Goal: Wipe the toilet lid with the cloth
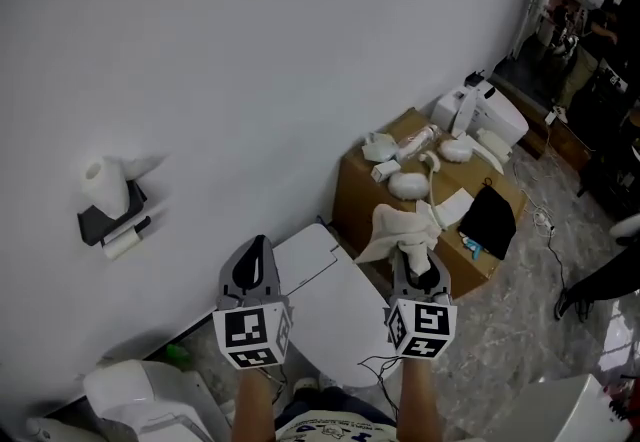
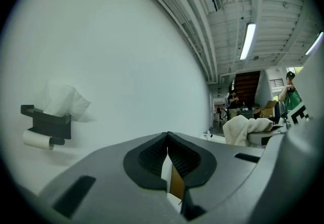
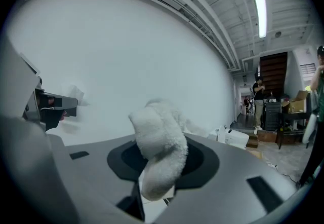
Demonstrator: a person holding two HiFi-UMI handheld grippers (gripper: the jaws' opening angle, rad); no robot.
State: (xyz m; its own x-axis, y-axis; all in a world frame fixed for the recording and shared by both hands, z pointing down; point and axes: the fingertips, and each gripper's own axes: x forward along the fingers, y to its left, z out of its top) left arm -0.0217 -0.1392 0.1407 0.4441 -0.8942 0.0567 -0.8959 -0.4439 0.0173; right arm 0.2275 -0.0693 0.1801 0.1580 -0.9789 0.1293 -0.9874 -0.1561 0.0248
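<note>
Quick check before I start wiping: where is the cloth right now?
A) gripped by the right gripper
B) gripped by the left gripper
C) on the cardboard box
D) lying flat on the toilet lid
A: the right gripper view shows the white cloth bunched between the fingers of the right gripper.

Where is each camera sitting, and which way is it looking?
Head view: on the person's head, looking steeply down at the toilet lid; both forearms, the left gripper and right gripper show.
Left gripper view: on the left gripper, looking along its shut jaws toward the white wall.
Right gripper view: on the right gripper, looking along jaws clamped on the cloth.
Shared: both gripper views show the wall tissue holder.
</note>
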